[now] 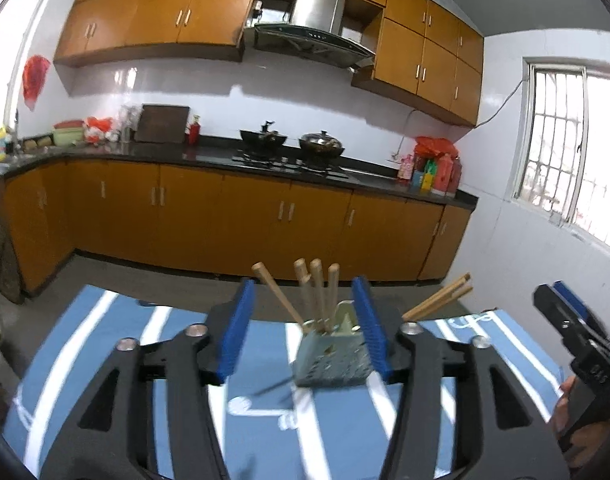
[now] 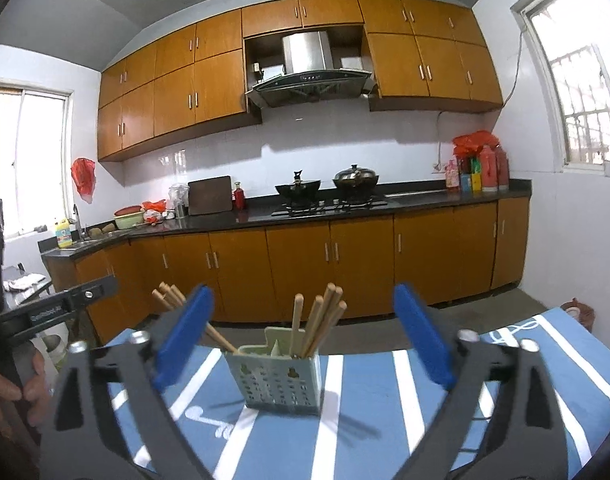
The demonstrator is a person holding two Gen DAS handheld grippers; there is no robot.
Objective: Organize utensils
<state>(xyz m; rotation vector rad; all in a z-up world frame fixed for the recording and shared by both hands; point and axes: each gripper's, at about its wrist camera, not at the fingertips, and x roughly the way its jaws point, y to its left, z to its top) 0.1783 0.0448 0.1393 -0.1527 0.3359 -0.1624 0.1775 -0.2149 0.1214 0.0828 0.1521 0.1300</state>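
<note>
Right wrist view: a pale green plastic utensil holder (image 2: pixel 281 376), box-shaped with a perforated front, stands upright on a blue cloth with white stripes (image 2: pixel 369 400). Round, light wooden chopsticks (image 2: pixel 319 326) rise from the holder: about five grouped at its right side, one more leaning out to its left. Past the holder's left side, the tips of three further chopsticks (image 2: pixel 167 292) show behind a blue pad; what carries them cannot be told. The right gripper (image 2: pixel 305 340), black-framed with ribbed blue pads, is spread wide before the holder, holding nothing and touching nothing. Left wrist view: the left gripper (image 1: pixel 305 328) brackets the holder (image 1: pixel 333 360) with its fingers parted, the right-hand pad (image 1: pixel 371 328) appearing to overlap the holder's edge; actual contact cannot be confirmed.
</note>
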